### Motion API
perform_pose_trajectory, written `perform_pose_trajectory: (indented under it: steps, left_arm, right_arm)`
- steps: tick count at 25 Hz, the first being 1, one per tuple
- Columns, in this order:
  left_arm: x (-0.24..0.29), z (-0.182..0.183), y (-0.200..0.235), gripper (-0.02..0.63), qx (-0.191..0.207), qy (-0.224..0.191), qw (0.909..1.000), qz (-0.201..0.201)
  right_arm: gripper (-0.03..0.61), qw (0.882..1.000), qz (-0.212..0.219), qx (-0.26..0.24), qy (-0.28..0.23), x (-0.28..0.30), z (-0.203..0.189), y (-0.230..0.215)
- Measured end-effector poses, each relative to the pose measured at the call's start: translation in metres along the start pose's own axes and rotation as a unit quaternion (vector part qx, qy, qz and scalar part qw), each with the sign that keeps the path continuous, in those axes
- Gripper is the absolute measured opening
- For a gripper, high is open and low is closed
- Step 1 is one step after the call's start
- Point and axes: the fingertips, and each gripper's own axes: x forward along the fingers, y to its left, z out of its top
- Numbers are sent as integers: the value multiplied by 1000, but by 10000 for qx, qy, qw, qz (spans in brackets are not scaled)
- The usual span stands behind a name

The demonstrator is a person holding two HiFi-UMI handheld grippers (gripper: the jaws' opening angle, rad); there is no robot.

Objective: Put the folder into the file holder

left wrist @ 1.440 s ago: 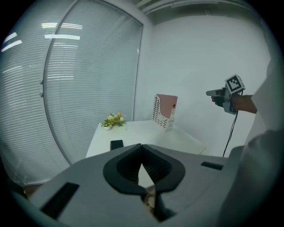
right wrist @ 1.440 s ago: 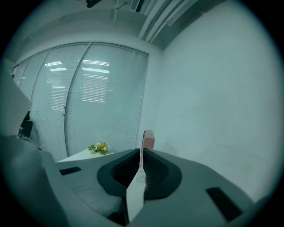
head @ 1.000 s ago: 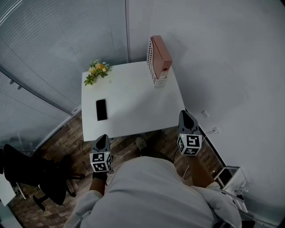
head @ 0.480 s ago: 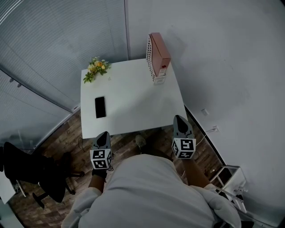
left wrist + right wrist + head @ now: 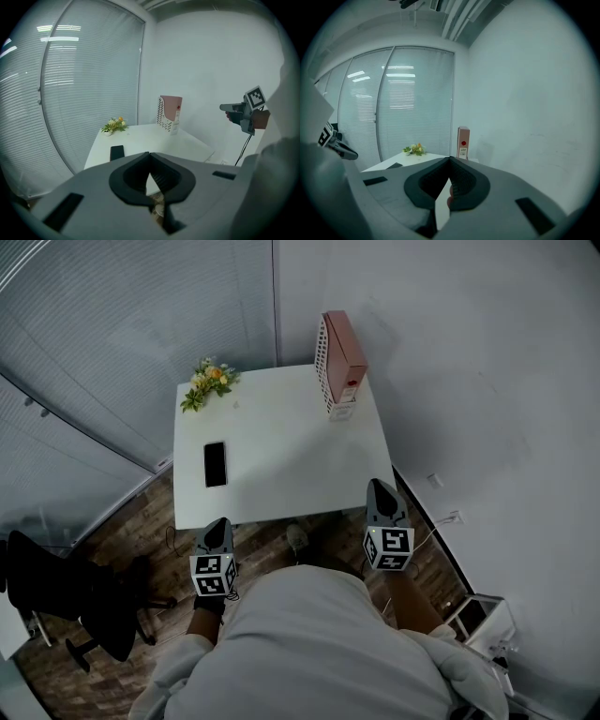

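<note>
On the white square table [image 5: 281,456] we find the pink folder [image 5: 345,348] apparently upright in the white perforated file holder [image 5: 327,371], left gripper [image 5: 217,525] and right gripper [image 5: 378,487] closed empty; only withdrawal remains.

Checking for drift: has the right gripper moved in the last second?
Yes. The right gripper has shifted slightly left, from beside the table's right edge to over its near right corner.
</note>
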Motion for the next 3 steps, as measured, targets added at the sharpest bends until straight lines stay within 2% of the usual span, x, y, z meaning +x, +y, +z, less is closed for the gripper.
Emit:
perform_pose_trajectory:
  steps: [3]
  left_arm:
    - [2,0,2,8,-13,2,10000,16]
  right_arm:
    - [12,10000,37,-18,18,5,0,1]
